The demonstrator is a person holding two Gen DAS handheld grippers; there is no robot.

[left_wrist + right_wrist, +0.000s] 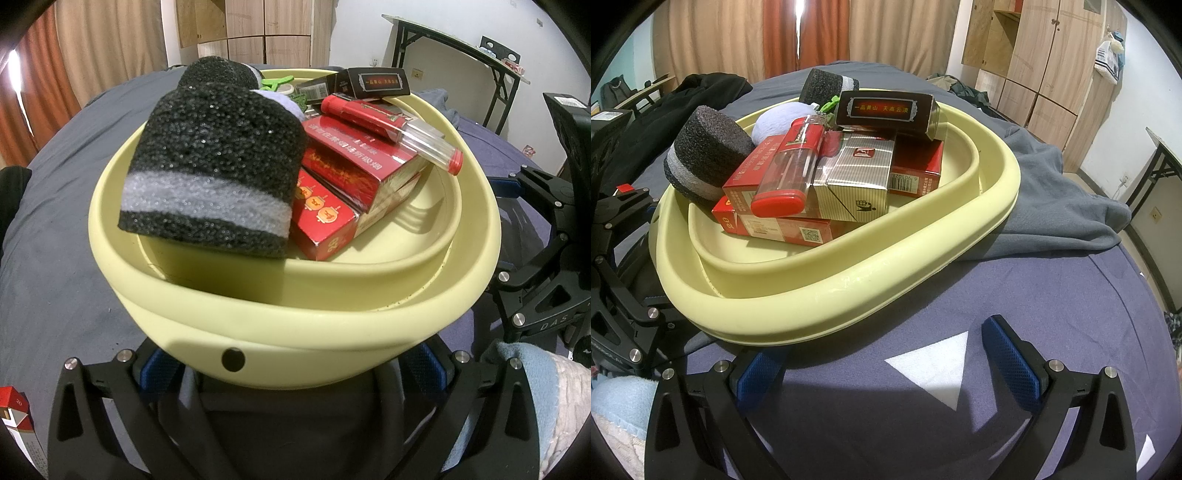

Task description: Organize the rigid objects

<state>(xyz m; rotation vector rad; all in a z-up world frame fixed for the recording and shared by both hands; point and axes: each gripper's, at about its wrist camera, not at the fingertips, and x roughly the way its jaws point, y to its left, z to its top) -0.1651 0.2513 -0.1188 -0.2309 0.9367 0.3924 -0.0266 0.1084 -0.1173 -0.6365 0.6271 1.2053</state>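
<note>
Blue mesh pads line the left gripper (pixel 291 373), and its jaws sit either side of the near rim of the pale yellow basin (pixel 295 321), the pads tucked under the lip; whether they actually pinch it cannot be told, since the wall hides the contact. The right gripper (pixel 890 362) hangs released, jaws spread wide over the bed (pixel 997 295), its left pad just under the basin's edge and nothing between the pads. The basin rests on the bed, partly over a grey blanket (pixel 1063 195), so it likely tilts. Inside, the load is heaped: red cartons (pixel 775 221) at the bottom, a silver striped pack (pixel 857 173) and a dark box (pixel 886 110) above them, a red lighter (pixel 790 166) lying loose on top, with black sponges (pixel 214 166) leaning on the far side. If the step is moving or steadying the basin, a level, slow lift looks wise, with the right jaws brought onto the rim opposite the left so the stack does not slide. The lighter seems likeliest to roll off.
</note>
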